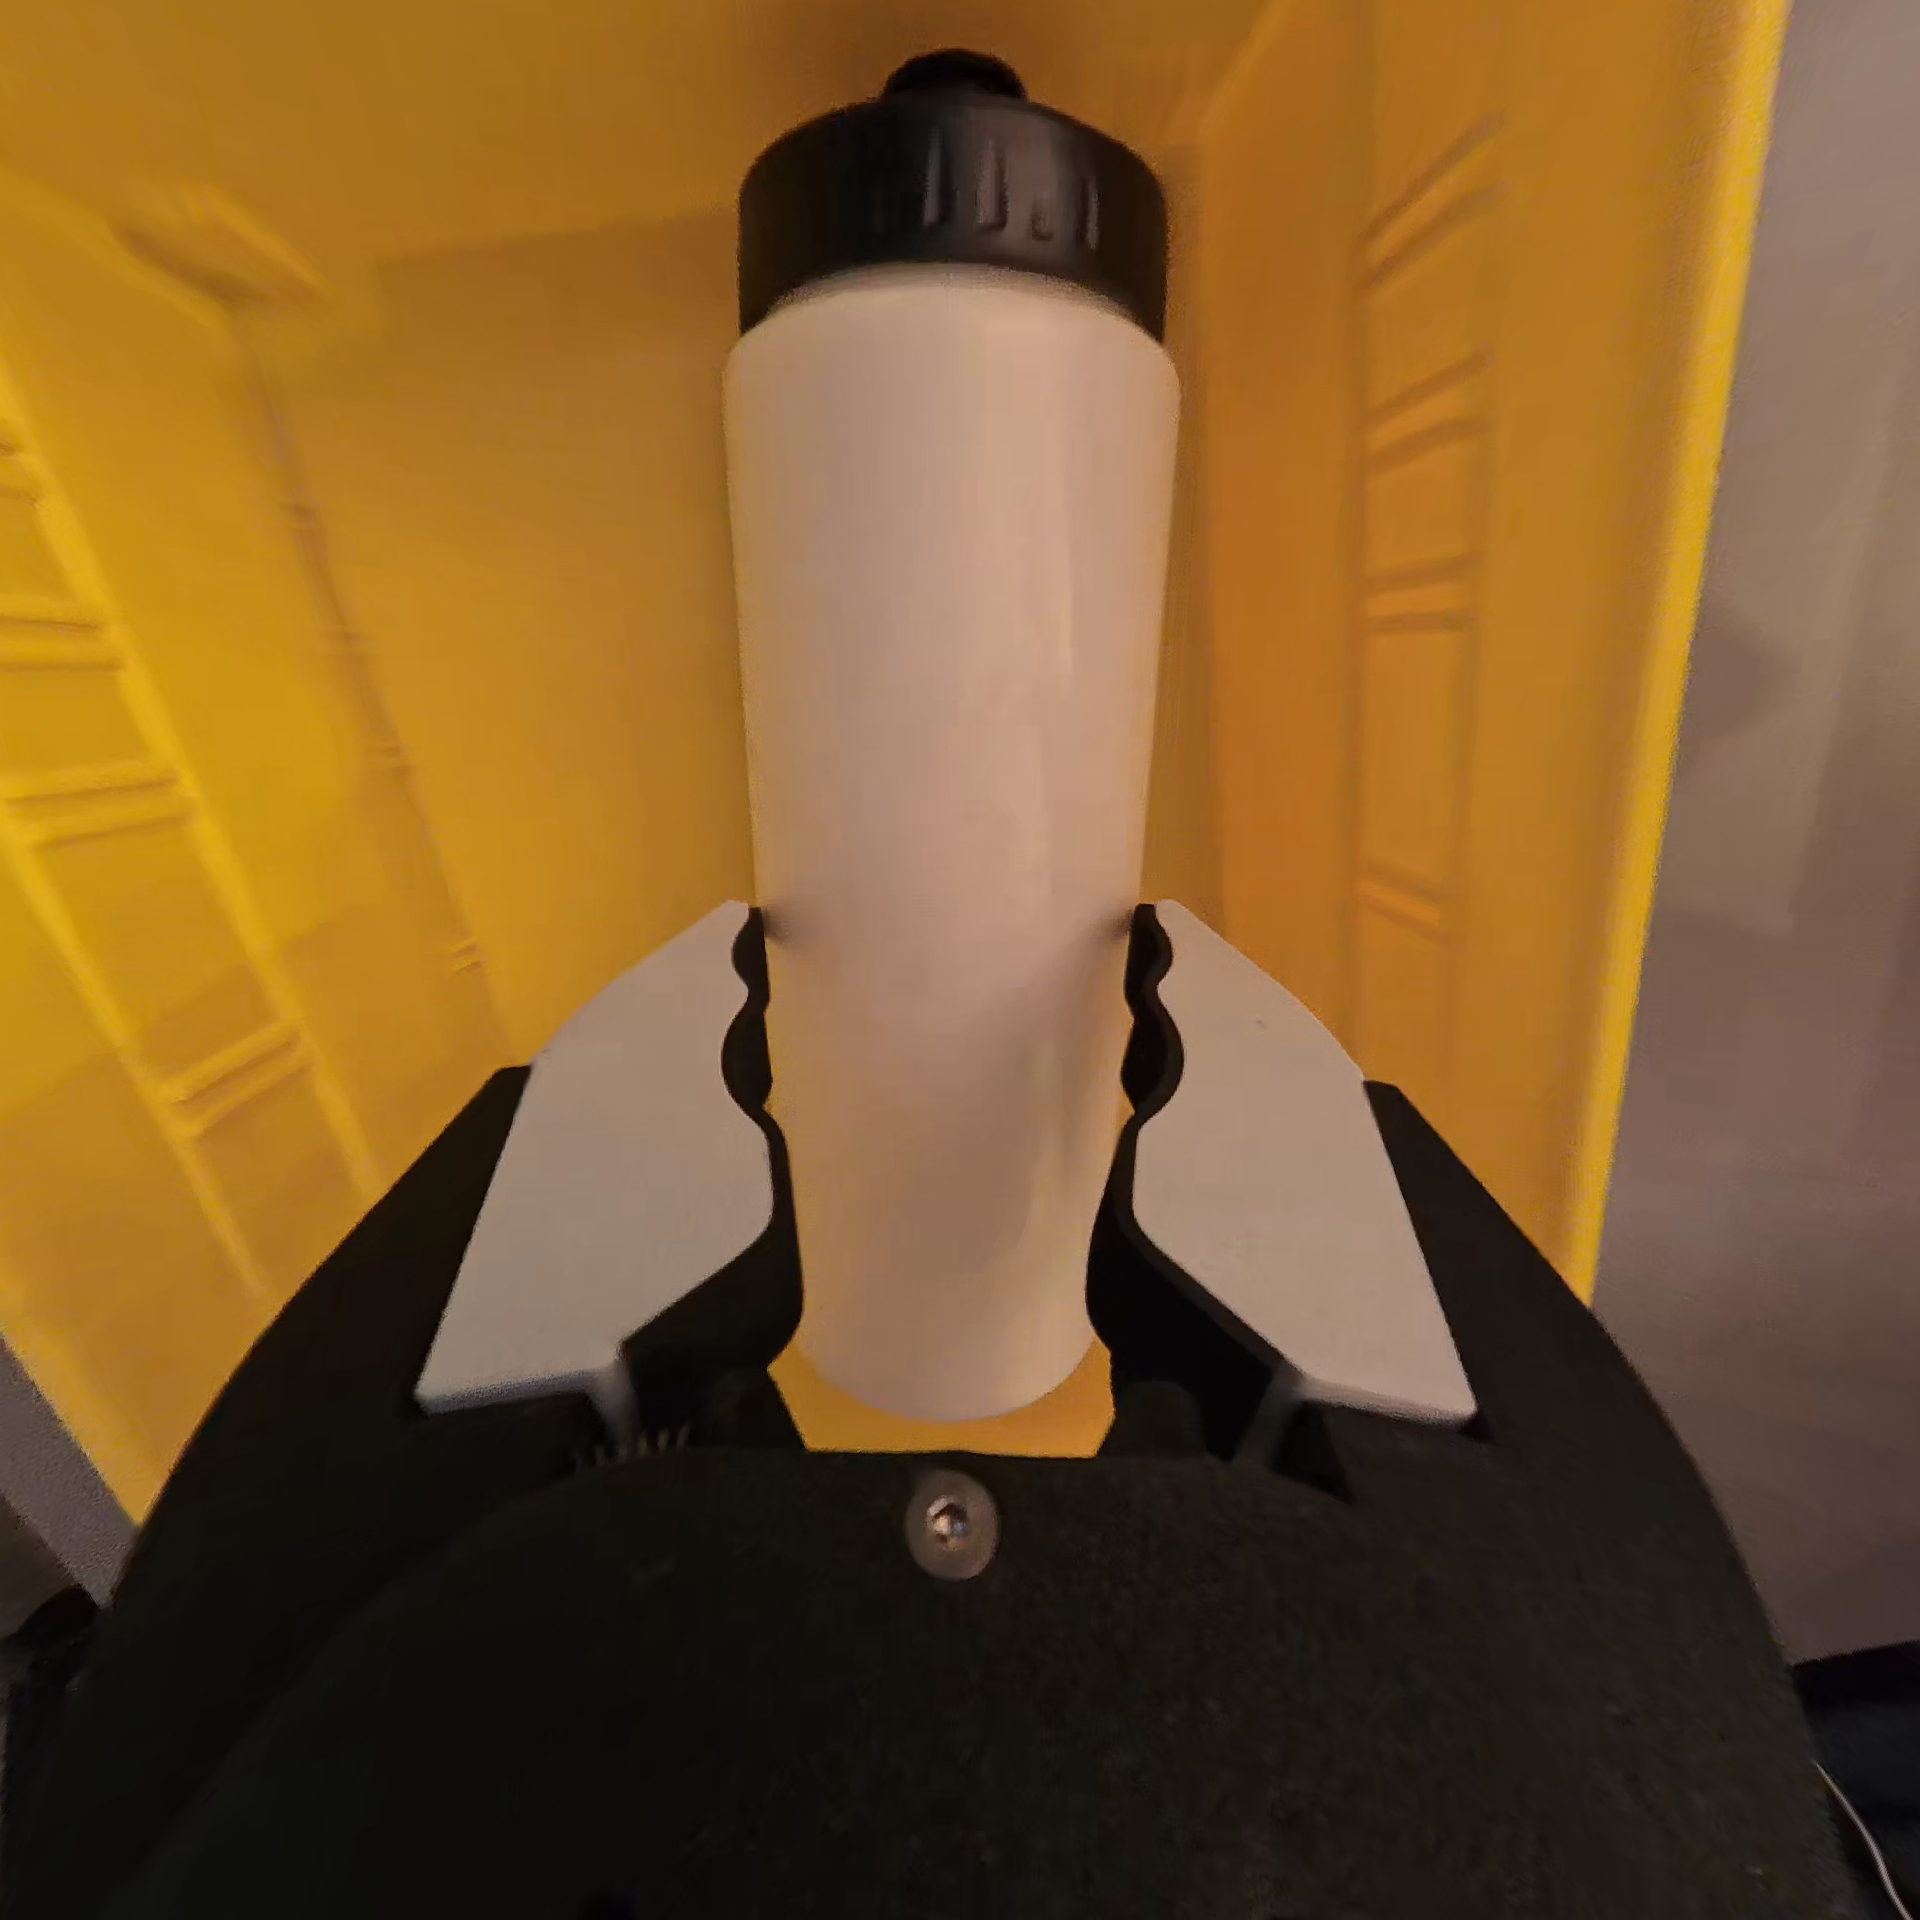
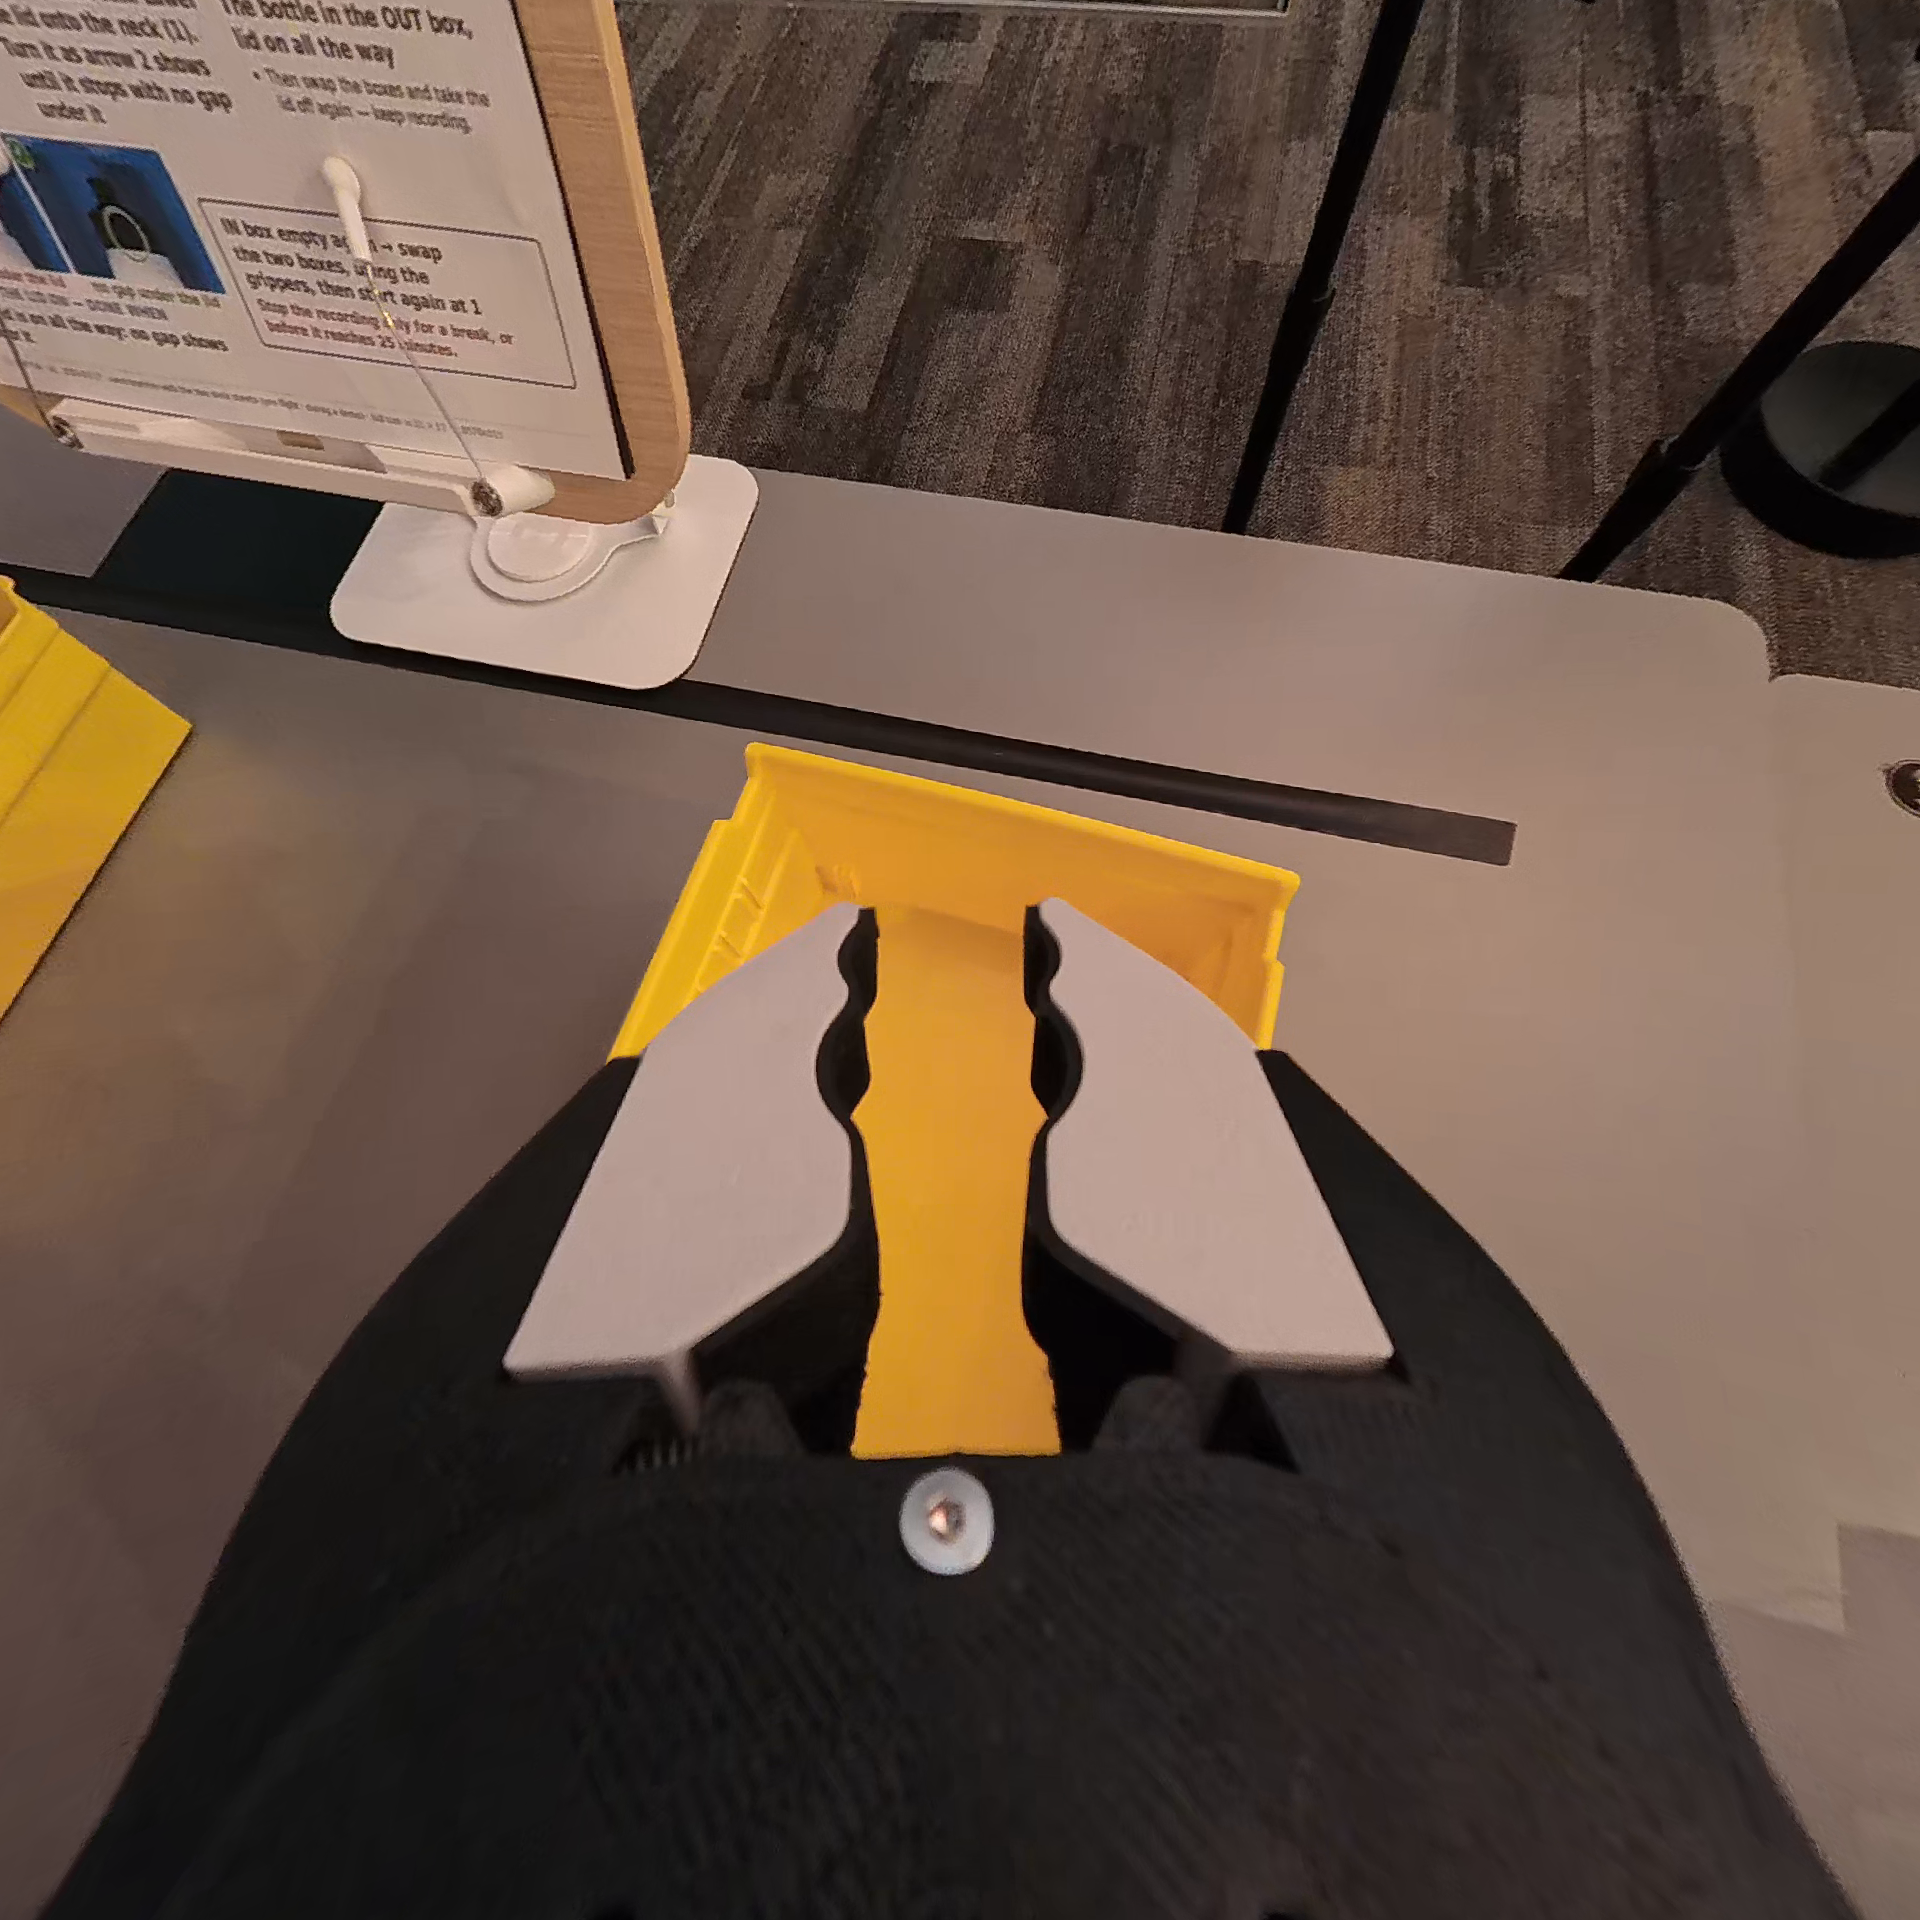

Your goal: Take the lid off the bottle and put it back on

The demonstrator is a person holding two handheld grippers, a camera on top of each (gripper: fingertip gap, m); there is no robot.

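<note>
The left gripper (image 1: 943,920) points into a yellow bin (image 1: 416,623), jaws clamping the white bottle (image 1: 951,675) mid-frame, black lid (image 1: 951,223) on. The right gripper (image 2: 943,914) hovers over another yellow bin (image 2: 1039,831) on the bench (image 2: 1455,1039), jaws apart and empty.

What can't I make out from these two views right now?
- Left wrist view: the bottle base sits behind the left gripper body; the seam under the lid is blurred.
- Right wrist view: the right gripper covers most of the yellow box, so its contents are hidden; the bottle is out of frame.
</note>
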